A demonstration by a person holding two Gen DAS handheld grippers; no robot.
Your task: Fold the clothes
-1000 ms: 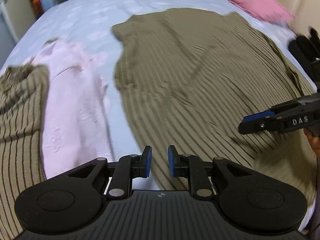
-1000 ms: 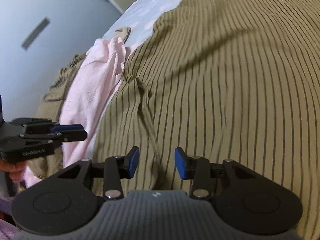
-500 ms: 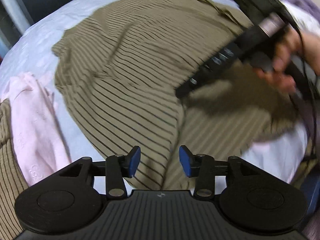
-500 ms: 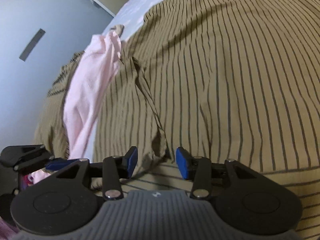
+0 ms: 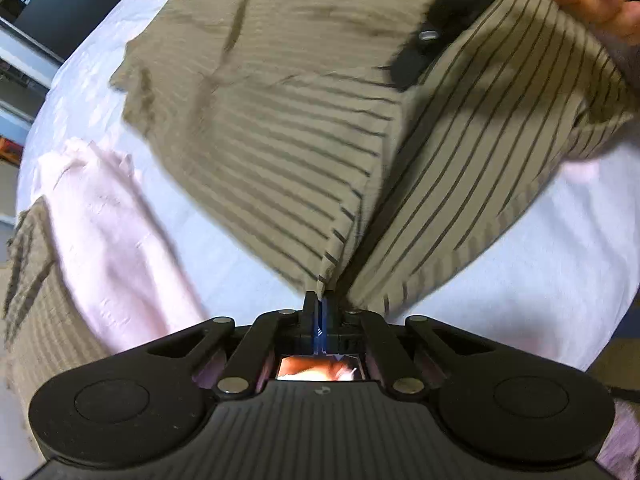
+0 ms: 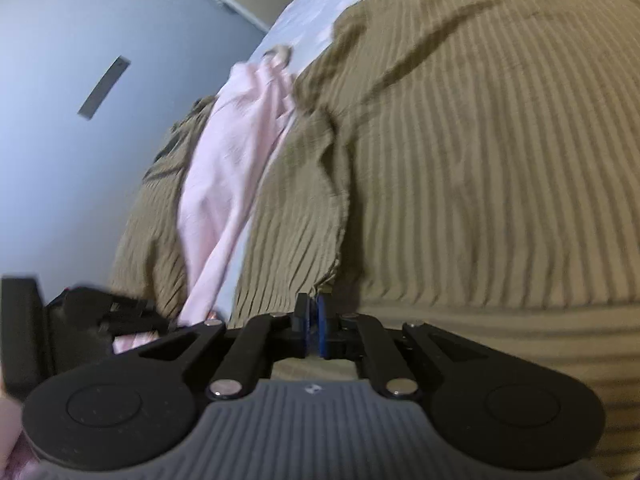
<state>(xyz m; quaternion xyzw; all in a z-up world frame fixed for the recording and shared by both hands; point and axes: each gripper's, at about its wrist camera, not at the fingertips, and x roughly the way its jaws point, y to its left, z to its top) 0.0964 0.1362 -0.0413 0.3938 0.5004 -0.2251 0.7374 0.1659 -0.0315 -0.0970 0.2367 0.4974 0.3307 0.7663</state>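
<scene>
striped garment gripped at two points, fold barely begun

the olive striped garment (image 5: 280,128) is seen spread across the pale bedsheet (image 5: 540,248), covering most of the bed, with wrinkles near its far edge. the left gripper (image 5: 320,304) is pressed together on the near edge of this garment, and the cloth is drawn up into a peak at the pads, so that two flaps fall away on either side. the right gripper (image 6: 312,312) is likewise closed, its pads pinching a bunched fold of the same striped cloth at the near hem. in the left wrist view the right gripper and the hand (image 5: 600,4) holding it are seen at the top right, above a raised part of the cloth.

a pink garment (image 5: 112,240) lies crumpled beside the striped one, and a second striped piece (image 5: 36,300) lies beyond it at the bed's edge; neither appears folded.

it is judged that only the grasp has been secured: no crease has been laid and no section turned over. still to be done are the lifting and carrying over of the gripped edge, further folds, and then the other two garments.
</scene>
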